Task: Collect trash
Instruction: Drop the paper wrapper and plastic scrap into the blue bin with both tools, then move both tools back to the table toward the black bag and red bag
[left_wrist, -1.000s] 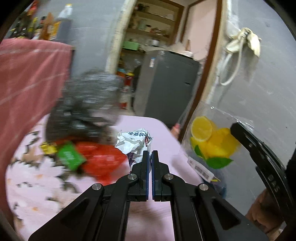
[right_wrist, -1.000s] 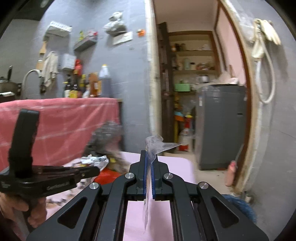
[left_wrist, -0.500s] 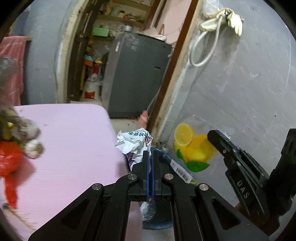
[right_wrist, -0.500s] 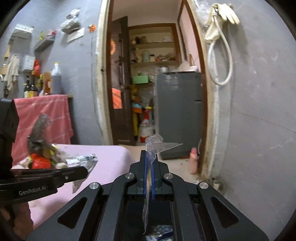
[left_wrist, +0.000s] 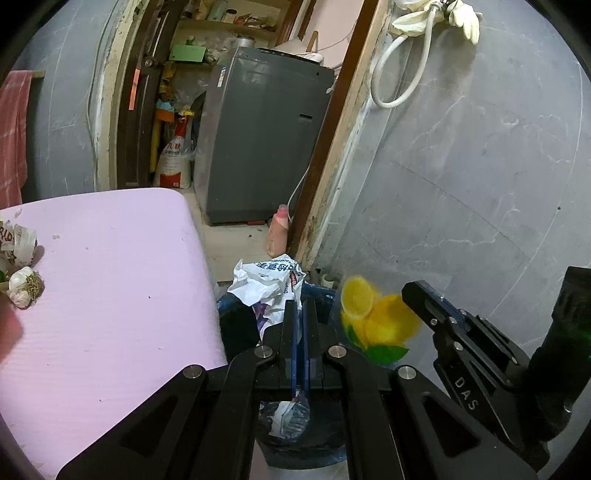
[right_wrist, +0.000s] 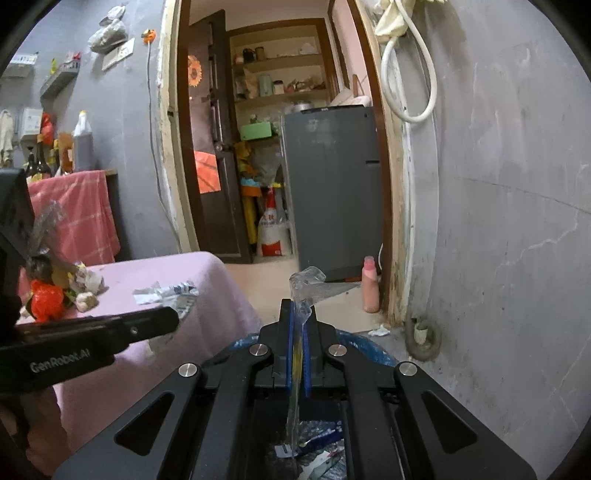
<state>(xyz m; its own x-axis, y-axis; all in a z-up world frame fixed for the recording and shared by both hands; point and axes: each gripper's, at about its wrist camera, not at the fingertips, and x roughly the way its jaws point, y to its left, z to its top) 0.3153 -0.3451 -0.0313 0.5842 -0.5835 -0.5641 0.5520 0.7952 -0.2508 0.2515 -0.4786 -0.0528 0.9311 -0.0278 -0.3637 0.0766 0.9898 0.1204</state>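
Observation:
My left gripper (left_wrist: 300, 307) is shut on a crumpled white wrapper with blue print (left_wrist: 266, 282), held just past the corner of the pink table (left_wrist: 110, 295). Beneath it stands a bin lined with a dark blue bag (left_wrist: 295, 424) with scraps inside. My right gripper (right_wrist: 298, 306) is shut on a clear plastic bag; its crinkled top (right_wrist: 308, 282) sticks up past the fingertips and its lemon print (left_wrist: 373, 319) shows in the left wrist view. The bag hangs down over the bin's blue rim (right_wrist: 365, 347). The two grippers sit side by side above the bin.
On the table's left lie garlic (left_wrist: 24, 288), a red wrapper (right_wrist: 46, 299) and other scraps. A pink bottle (left_wrist: 279, 232) stands on the floor by the door frame, a grey appliance (left_wrist: 258, 140) behind it. A grey wall (right_wrist: 498, 221) is close on the right.
Both grippers have swung right, off the table and its trash pile, and sunk over the bin. Each still holds its piece.

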